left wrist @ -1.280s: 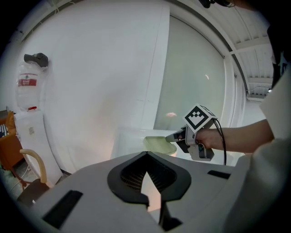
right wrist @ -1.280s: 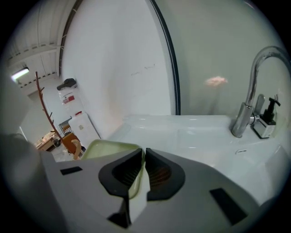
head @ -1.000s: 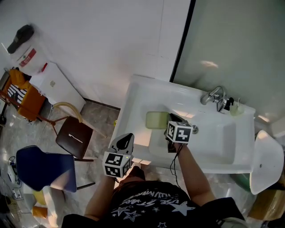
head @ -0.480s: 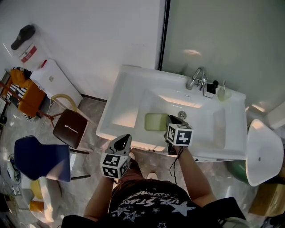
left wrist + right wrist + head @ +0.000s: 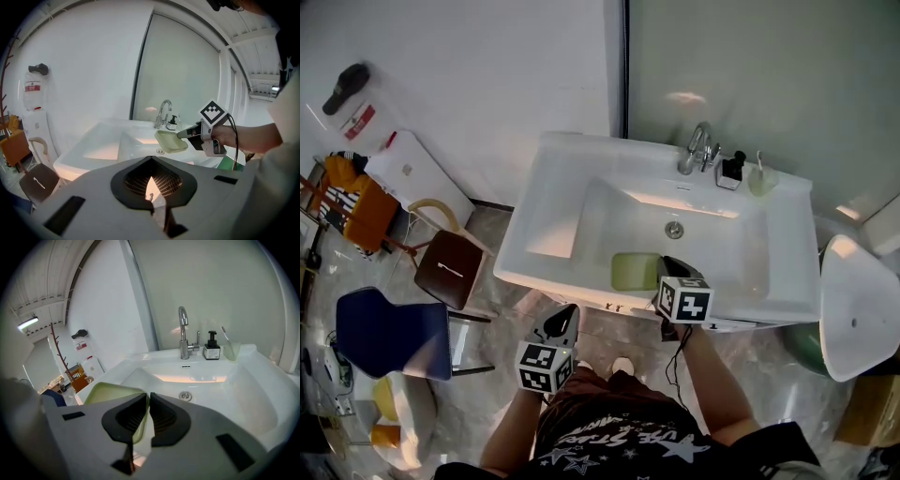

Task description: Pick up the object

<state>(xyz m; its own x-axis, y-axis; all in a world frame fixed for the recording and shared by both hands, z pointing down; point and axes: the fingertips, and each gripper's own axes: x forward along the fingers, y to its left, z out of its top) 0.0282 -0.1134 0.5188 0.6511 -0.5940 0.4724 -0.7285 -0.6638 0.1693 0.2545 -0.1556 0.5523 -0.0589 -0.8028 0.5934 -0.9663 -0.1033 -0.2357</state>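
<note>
A pale green, shallow soap dish hangs above the front part of the white sink basin. My right gripper is shut on its right rim. In the right gripper view the dish juts out to the left of the right gripper, with its thin rim pinched between the dark pads. The left gripper view shows the dish held level in the air by the right gripper. My left gripper hangs shut and empty in front of the sink, over the floor, with its jaws together.
A chrome faucet, a dark pump bottle and a cup with a toothbrush stand along the sink's back rim. The drain lies mid-basin. A brown chair and a blue chair stand left; a white rounded fixture stands right.
The right gripper has drawn the green dish back from beside the drain toward the basin's front edge. The head view has shifted, and the left gripper stays low and shut.
</note>
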